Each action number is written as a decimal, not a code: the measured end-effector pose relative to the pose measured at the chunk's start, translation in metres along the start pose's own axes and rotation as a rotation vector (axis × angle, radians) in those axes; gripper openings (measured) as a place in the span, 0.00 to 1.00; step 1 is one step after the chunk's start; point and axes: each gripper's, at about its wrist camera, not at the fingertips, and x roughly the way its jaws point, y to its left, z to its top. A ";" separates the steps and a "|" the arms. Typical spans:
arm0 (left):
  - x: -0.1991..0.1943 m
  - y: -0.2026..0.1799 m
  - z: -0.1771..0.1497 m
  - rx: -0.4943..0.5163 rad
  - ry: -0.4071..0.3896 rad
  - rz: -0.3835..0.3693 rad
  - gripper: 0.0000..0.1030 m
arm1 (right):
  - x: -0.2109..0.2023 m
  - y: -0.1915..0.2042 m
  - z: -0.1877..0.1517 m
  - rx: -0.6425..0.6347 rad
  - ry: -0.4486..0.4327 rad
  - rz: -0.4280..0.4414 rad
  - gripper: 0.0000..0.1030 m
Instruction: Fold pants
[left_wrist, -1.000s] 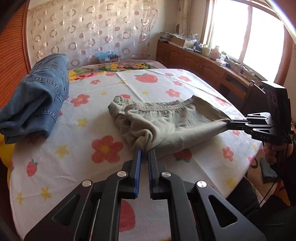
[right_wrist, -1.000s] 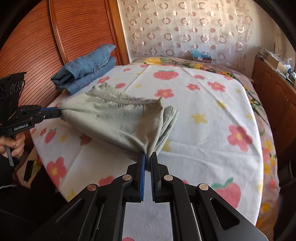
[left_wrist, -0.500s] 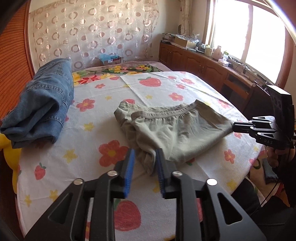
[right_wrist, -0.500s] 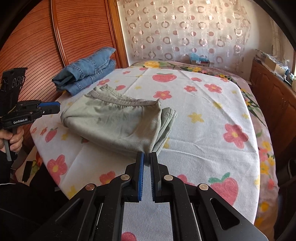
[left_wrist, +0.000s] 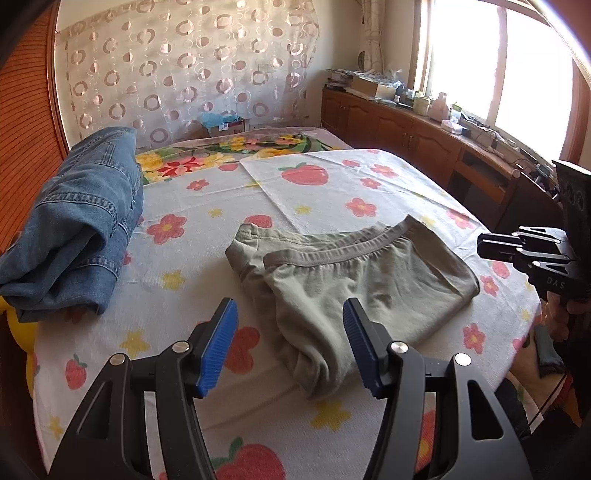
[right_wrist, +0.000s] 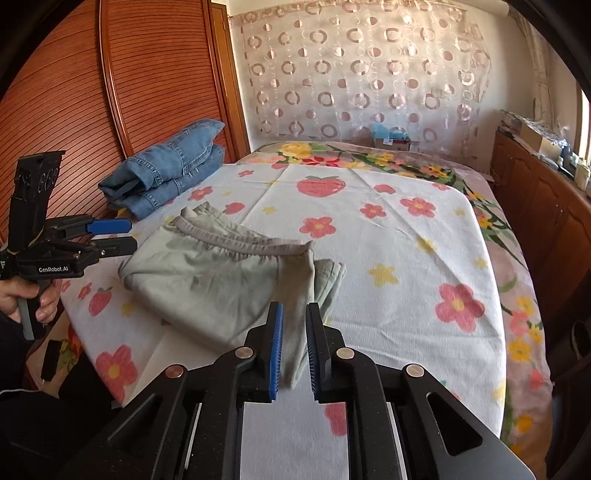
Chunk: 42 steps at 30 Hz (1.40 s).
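The olive-grey pants (left_wrist: 351, 280) lie folded on the flowered cloth, waistband toward the far side. My left gripper (left_wrist: 290, 343) is over their near corner. Its jaws are opening wide and the cloth corner lies loose between them, untouched by the blue pads (left_wrist: 218, 343). In the right wrist view the pants (right_wrist: 221, 280) spread to the left. My right gripper (right_wrist: 295, 350) is at their near corner, and its jaws are opening a little with the fabric edge slack between them. Each gripper shows in the other's view: the left gripper (right_wrist: 123, 235) and the right gripper (left_wrist: 480, 245).
Folded blue jeans (left_wrist: 74, 229) (right_wrist: 166, 173) sit at the far left of the flowered cloth (left_wrist: 295, 184). A slatted wooden panel (right_wrist: 110, 92) rises behind them. A wooden cabinet (left_wrist: 406, 125) with clutter runs under the window on the right. A hand (right_wrist: 44, 306) grips the left handle.
The pants went from stretched in the air between both grippers to lying flat on the cloth. The left jaws opened wide and drew back; the right jaws parted slightly.
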 end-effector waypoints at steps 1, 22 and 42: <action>0.005 0.002 0.002 -0.003 0.002 0.001 0.59 | 0.005 0.001 0.003 -0.005 0.000 0.001 0.18; 0.010 -0.003 0.046 0.049 -0.106 -0.091 0.09 | 0.072 -0.005 0.041 0.011 0.002 0.004 0.03; 0.040 0.017 0.035 0.004 0.014 0.005 0.49 | 0.075 -0.005 0.046 0.044 0.040 -0.079 0.34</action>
